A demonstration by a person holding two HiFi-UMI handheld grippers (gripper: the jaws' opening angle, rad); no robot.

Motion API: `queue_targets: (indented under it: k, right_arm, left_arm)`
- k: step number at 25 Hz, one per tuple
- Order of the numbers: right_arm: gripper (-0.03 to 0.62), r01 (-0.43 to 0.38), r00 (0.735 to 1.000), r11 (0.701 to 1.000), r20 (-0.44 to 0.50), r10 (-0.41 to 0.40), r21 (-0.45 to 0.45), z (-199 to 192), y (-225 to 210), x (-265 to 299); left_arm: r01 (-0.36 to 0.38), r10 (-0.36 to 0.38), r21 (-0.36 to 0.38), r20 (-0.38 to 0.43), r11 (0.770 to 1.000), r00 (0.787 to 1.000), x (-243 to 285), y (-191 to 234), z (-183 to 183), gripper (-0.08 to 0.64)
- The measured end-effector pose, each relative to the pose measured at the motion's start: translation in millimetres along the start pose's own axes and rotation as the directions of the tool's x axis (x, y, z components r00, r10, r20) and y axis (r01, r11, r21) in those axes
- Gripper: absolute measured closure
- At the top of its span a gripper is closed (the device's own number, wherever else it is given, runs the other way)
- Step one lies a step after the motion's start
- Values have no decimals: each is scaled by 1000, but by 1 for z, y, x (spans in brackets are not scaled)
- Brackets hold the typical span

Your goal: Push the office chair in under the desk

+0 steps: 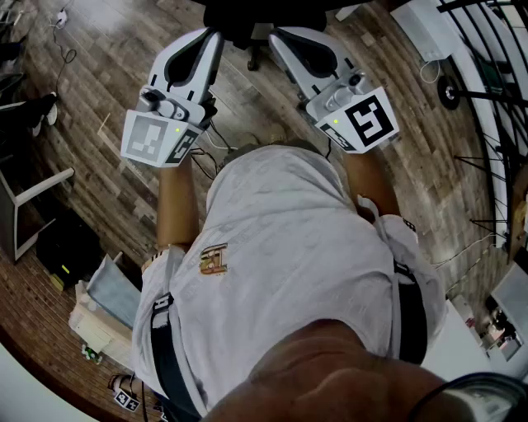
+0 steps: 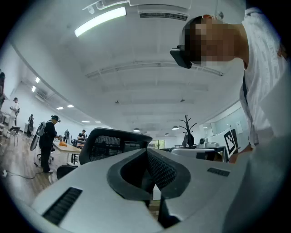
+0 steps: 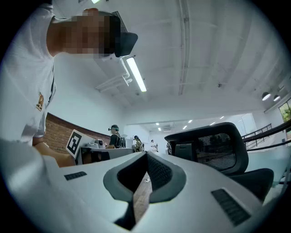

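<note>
The black office chair (image 1: 247,18) shows only as a dark edge at the top of the head view, just beyond both grippers. Its mesh back (image 2: 116,143) stands ahead of the left gripper (image 2: 148,152), whose jaws are shut with nothing between them. In the right gripper view, the mesh back (image 3: 213,148) and seat (image 3: 254,179) lie to the right of the right gripper (image 3: 146,157), also shut and empty. Seen from the head, the left gripper (image 1: 214,37) and right gripper (image 1: 278,37) are held side by side before the person's chest, pointing at the chair. No desk by the chair is visible.
A wood-plank floor (image 1: 107,107) carries loose cables (image 1: 62,49). A white table leg (image 1: 37,188) and bags (image 1: 91,305) lie at the left, a black railing (image 1: 495,74) at the right. Other people (image 2: 47,141) work at distant desks; a coat stand (image 2: 187,132) rises behind.
</note>
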State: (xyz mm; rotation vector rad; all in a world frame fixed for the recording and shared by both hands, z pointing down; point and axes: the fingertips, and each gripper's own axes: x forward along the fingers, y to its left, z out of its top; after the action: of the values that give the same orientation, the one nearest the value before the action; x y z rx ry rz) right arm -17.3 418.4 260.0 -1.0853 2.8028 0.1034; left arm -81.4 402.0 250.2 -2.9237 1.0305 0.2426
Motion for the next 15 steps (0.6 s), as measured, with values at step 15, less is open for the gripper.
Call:
queue_targets:
  k: [15]
  right_arm:
    - [558, 0, 1000, 1000, -7, 0, 14, 1, -8, -3]
  left_arm:
    - [5, -5, 1, 0, 1000, 1000, 5, 0, -1, 541]
